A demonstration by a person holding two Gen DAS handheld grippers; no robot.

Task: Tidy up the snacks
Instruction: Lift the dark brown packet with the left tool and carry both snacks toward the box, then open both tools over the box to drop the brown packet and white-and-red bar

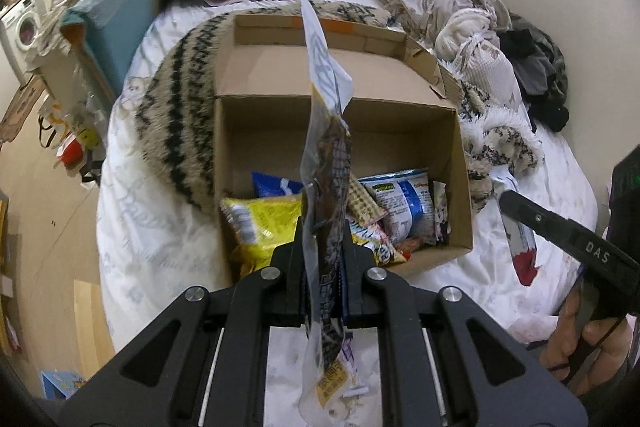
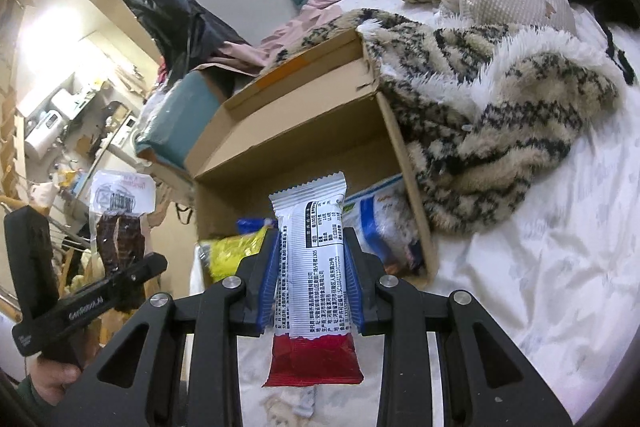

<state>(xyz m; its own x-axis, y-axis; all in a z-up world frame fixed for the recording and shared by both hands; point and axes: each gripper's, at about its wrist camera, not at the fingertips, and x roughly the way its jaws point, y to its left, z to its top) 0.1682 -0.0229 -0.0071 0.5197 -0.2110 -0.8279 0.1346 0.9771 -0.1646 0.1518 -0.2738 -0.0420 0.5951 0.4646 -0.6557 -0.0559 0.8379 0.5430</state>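
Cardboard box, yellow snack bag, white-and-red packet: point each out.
Cardboard box (image 1: 456, 163), left wrist view, right wall.
Yellow snack bag (image 1: 264, 223), left wrist view, bag's middle.
White-and-red packet (image 2: 312, 267), right wrist view, white printed back.

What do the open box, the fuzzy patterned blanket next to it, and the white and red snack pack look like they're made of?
Open box: brown corrugated cardboard, matte, with raw cut edges and folded flaps.
Fuzzy patterned blanket: seemingly plush fleece, with a long soft pile in cream and black.
White and red snack pack: probably plastic film, slightly glossy, with a crimped, serrated top seal.
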